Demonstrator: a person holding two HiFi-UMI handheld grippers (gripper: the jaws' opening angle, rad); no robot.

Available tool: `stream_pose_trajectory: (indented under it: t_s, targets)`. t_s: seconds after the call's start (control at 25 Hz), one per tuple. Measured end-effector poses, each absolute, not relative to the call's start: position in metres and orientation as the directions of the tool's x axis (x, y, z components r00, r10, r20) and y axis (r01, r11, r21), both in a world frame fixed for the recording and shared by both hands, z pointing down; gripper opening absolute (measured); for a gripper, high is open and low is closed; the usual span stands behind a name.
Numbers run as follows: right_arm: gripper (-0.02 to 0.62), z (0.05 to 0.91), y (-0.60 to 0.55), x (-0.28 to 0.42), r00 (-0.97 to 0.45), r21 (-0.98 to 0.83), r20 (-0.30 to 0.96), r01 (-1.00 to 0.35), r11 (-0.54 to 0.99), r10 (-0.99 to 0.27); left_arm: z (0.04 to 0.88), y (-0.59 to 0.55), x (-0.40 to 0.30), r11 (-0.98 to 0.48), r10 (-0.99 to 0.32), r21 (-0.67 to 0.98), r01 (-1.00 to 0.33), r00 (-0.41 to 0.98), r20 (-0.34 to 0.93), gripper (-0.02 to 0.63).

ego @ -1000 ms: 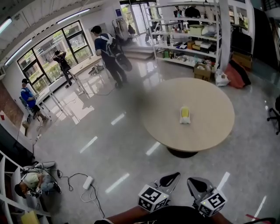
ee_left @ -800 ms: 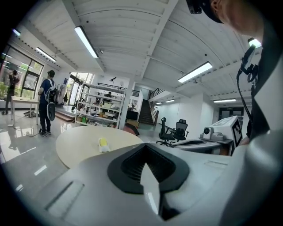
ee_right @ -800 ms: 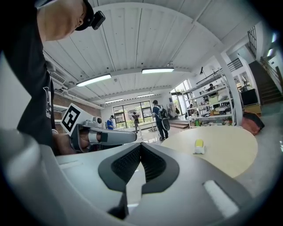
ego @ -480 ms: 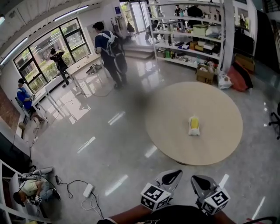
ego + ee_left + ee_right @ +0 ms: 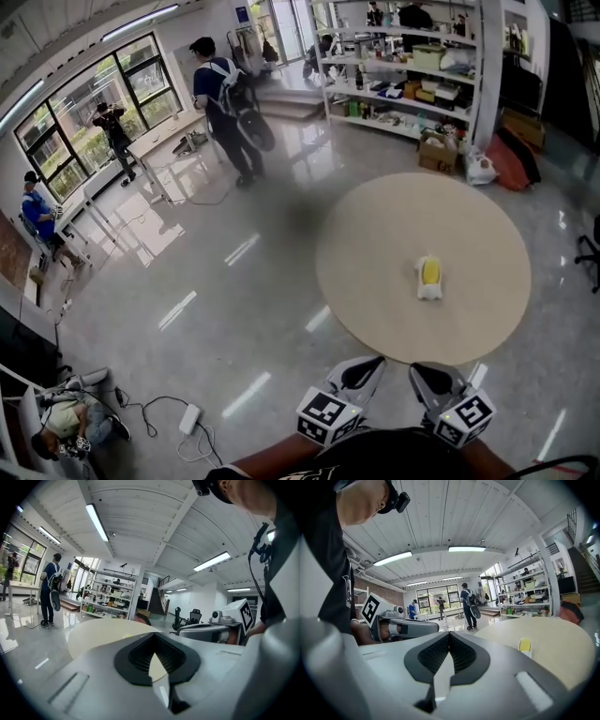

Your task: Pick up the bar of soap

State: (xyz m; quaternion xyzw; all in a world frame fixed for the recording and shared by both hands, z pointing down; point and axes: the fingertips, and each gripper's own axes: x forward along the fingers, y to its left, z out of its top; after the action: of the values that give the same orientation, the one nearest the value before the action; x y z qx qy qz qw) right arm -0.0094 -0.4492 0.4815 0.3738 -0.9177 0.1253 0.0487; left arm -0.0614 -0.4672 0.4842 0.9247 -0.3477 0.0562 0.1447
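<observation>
Polished grey floor [image 5: 234, 309] fills the foreground of an open workshop as I close in on the round table [image 5: 375, 244], both claws held low in front of me. My left claw [image 5: 364, 373] and right claw [image 5: 433, 377] sit side by side at the bottom of the head view, marker cubes toward me and noses toward the table. Each gripper view shows the ribbed black pads met at the tip, jaws together with nothing between them. Both claws are empty and pinched closed.

A second ago a wide strip of floor lay between the claw tips and the table's near rim. Now that rim sits just ahead of them, so I judge the walk-up nearly over. The claws themselves look as they did then, closed and close to level.

The bar of soap [image 5: 429, 275], yellow on a white base, lies alone near the middle of the beige top, well clear of every edge. It has slid lower in the head view as the table drew near. In the right gripper view it stands off to the right of the jaw line, still well apart from the pads. The right claw looks the better placed for the pick, but it would first have to spread its jaws and come down over the bar.

Beyond the table stand stocked white shelving [image 5: 403, 66], a person with a backpack [image 5: 225, 103] on the far floor, and bright windows [image 5: 94, 131] at the far left.
</observation>
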Motion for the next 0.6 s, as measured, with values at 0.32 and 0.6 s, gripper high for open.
stream_pose_trajectory:
  t_s: [0.32,0.6]
  targets:
    - [0.005,0.488,-0.501,0.031,-0.648,-0.210,0.227,-0.761,0.613,-0.727,0.494,-0.516,-0.052,-0.704,-0.616,0.288,-0.650,0.760,0.209,0.007]
    - [0.041,0.519,-0.566,0.088,-0.529,-0.181,0.383,-0.847,0.500,-0.757,0.502,-0.528,-0.044,-0.690,-0.594,0.307,-0.656,0.755,0.278,0.008]
